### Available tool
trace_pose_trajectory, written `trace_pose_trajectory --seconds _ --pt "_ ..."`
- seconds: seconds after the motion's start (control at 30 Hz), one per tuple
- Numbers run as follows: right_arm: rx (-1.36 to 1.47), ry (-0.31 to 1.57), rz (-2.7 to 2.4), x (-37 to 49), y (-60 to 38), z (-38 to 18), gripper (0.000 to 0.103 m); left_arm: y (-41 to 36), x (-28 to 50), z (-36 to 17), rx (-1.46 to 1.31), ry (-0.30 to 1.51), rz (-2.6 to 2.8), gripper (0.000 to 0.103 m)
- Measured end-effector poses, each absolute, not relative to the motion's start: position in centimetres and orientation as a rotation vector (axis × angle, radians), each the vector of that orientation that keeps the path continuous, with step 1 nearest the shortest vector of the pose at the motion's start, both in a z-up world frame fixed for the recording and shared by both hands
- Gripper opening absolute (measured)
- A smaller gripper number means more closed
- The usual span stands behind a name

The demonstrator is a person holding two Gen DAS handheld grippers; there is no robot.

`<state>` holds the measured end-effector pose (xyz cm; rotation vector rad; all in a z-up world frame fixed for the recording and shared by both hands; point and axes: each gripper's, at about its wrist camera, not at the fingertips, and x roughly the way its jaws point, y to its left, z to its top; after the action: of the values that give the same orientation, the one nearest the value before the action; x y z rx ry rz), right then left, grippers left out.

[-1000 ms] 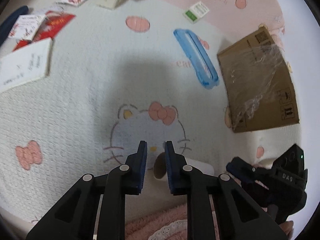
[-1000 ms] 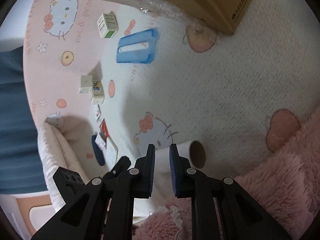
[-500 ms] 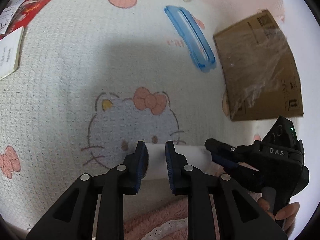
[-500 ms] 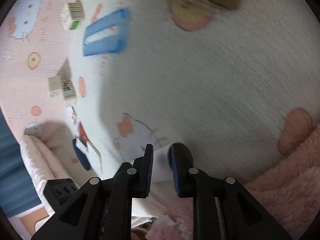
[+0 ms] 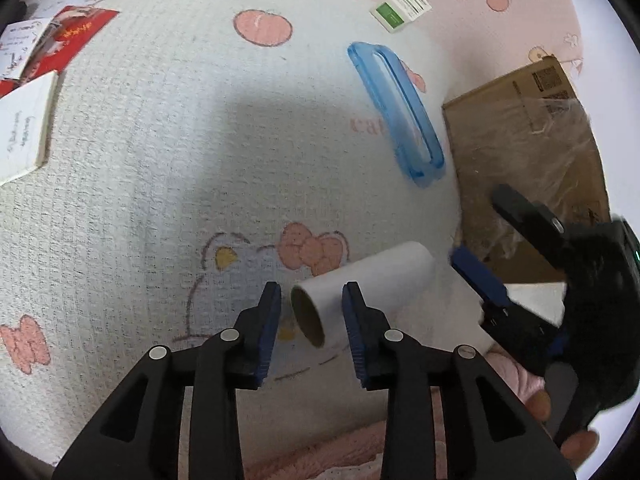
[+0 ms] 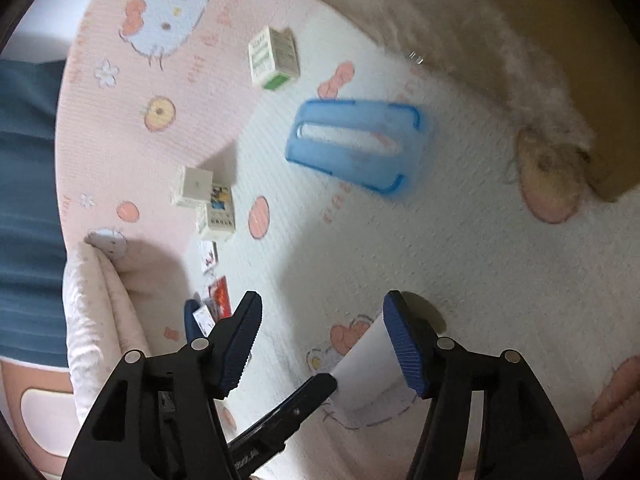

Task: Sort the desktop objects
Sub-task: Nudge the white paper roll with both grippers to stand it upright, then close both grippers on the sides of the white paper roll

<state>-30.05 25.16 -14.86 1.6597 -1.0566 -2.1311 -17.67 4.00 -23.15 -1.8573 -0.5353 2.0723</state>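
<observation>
A white paper roll with a brown core (image 5: 362,284) lies on its side on the Hello Kitty mat (image 5: 160,160). My left gripper (image 5: 312,312) is open, its fingers either side of the roll's near end, not touching it. In the right wrist view the roll (image 6: 368,372) lies partly behind my right finger, and my right gripper (image 6: 322,338) is wide open just above it. The right gripper also shows in the left wrist view (image 5: 532,280), past the roll's far end.
A blue plastic lid (image 5: 396,108) lies beyond the roll. A cardboard box with plastic wrap (image 5: 528,152) is at the right. A green-white box (image 5: 400,8), small boxes (image 6: 204,200), cards and a booklet (image 5: 24,128) lie around. Pink fluffy cloth lies along the near edge.
Both grippers have opened and let go of the roll. The roll now lies on the mat, turned at an angle. The right gripper has pulled back and up.
</observation>
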Motion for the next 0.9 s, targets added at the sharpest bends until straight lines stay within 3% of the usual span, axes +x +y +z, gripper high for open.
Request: trace_pose_trajectory --seconds 0.17,0.37,0.43,0.47,0.5,0.53,0.9 --pt "1.661 -1.171 -2.124 -28.0 27.3 -14.6 0.062 4.0 -18.1 -22.7 -1.846 -0.455 2.108 0.037" --pt "1.751 -1.385 -1.978 -26.1 28.8 -17.4 0.062 3.7 -18.5 -21.9 -1.775 -0.491 2.089 0.037" --pt "1.791 -1.413 -1.944 -26.1 28.8 -18.2 0.06 3.8 -18.7 -21.8 -1.738 -0.464 2.106 0.032" --pt "1.798 -1.427 -1.925 -26.1 28.8 -18.5 0.047 3.8 -18.7 -22.0 -1.741 -0.45 2.115 0.016" --pt "1.791 -1.447 -1.901 -26.1 28.7 -18.8 0.026 3.9 -18.9 -22.4 -1.764 -0.433 2.129 0.006" --pt "1.8 -1.441 -1.886 -26.2 28.5 -19.1 0.018 4.0 -19.1 -22.8 -1.787 -0.429 2.135 0.006" --pt "1.825 -1.338 -1.847 -29.1 26.1 -20.1 0.015 5.3 -17.0 -25.6 -1.89 -0.423 1.964 0.004"
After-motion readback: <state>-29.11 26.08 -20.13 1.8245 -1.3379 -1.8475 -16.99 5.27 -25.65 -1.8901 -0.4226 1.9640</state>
